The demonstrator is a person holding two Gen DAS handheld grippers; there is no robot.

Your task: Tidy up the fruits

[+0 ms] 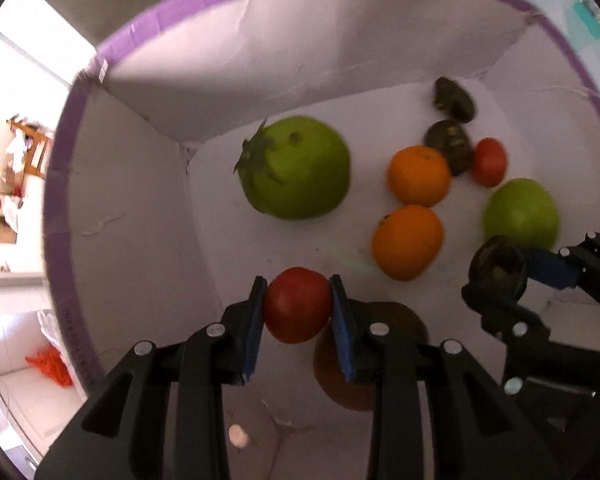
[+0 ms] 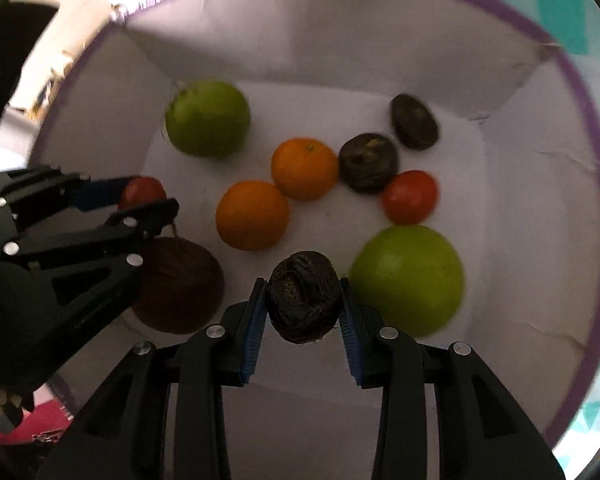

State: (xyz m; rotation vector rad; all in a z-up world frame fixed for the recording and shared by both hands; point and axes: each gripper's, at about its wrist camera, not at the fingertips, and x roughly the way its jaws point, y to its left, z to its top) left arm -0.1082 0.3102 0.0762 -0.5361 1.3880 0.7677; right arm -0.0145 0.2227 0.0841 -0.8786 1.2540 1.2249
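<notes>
The left gripper (image 1: 298, 304) is clamping a red tomato (image 1: 298, 304) and the right gripper (image 2: 303, 300) a dark fruit (image 2: 303, 298), inside the white box (image 1: 228, 60); oranges (image 2: 252, 215) are lying mid-floor; purple tape is edging its rim; a cluttered room is showing beyond.

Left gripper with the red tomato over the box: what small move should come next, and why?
Probably lower it a little and open. The left gripper is shut on a red tomato above the floor of the white box, where another red tomato already lies. Bare floor shows just ahead, though a brown fruit sits under the fingers, so ease forward first.
</notes>
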